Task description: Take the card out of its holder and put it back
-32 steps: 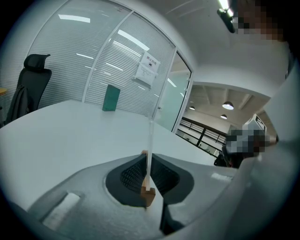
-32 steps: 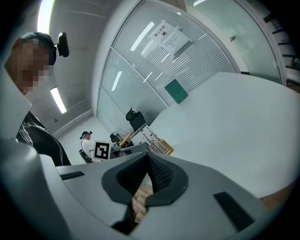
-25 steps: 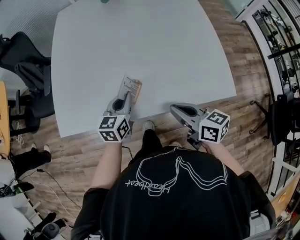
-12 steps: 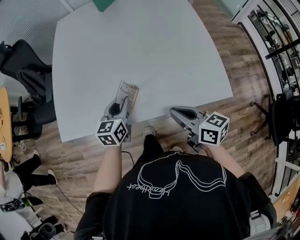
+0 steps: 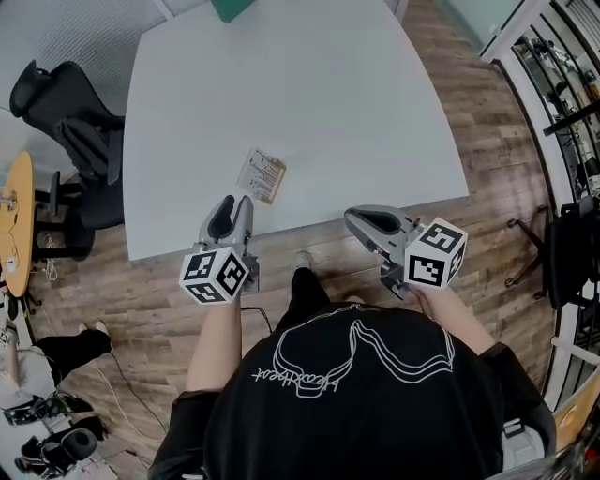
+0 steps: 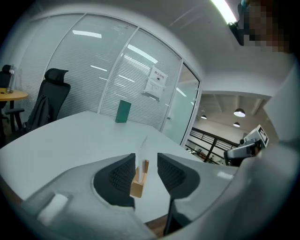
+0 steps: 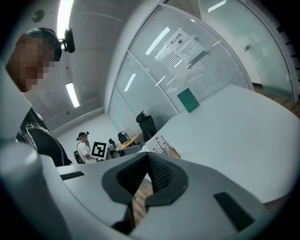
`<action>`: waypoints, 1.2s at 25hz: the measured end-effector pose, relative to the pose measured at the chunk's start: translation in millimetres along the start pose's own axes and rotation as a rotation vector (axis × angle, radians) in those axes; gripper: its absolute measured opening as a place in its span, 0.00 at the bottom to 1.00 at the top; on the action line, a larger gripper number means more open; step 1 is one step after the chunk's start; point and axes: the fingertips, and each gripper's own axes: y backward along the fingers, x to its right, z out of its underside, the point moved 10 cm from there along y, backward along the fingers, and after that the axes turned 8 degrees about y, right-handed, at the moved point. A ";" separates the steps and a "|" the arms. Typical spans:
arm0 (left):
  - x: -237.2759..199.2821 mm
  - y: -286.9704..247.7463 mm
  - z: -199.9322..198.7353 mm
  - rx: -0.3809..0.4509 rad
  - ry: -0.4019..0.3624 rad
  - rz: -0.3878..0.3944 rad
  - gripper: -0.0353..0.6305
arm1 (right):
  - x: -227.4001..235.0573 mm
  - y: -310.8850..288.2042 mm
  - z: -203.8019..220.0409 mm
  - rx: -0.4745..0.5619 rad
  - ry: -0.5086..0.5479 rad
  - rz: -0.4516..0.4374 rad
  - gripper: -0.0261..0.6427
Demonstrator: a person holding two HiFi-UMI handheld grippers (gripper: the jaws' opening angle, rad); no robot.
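Note:
A printed card (image 5: 262, 172) stands in its small wooden holder (image 6: 137, 185) on the white table (image 5: 300, 94), near the front edge. My left gripper (image 5: 233, 202) sits just short of it at the table's edge. Its jaws are opening, and nothing is gripped. In the left gripper view the card (image 6: 142, 149) and holder show through the gap of the left gripper (image 6: 146, 162), a little beyond the pads. My right gripper (image 5: 352, 217) hovers at the front edge to the right, shut and empty. The right gripper (image 7: 147, 161) looks sideways at the card (image 7: 162, 143).
A green block (image 5: 230, 7) stands at the table's far end. Black office chairs (image 5: 70, 117) and a yellow round table (image 5: 14, 211) are on the left. Shelving (image 5: 572, 112) lines the right side. Wooden floor lies below the table's front edge.
My left gripper, which was closed at the card and holder, has let go, opened and drawn back toward the table edge. The card stays standing. The right gripper has barely moved.

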 end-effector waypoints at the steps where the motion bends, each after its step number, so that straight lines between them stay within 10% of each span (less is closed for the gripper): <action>1: 5.1 7.4 -2.6 0.010 0.010 0.001 0.26 | -2.4 0.5 -2.4 0.000 0.007 -0.010 0.05; 16: 126.3 89.2 10.5 0.009 0.071 0.242 0.13 | -54.8 32.5 -18.2 0.042 0.117 -0.206 0.05; 30: 181.9 105.2 14.9 0.041 -0.006 0.304 0.07 | -78.4 72.3 -19.8 0.033 0.209 -0.255 0.05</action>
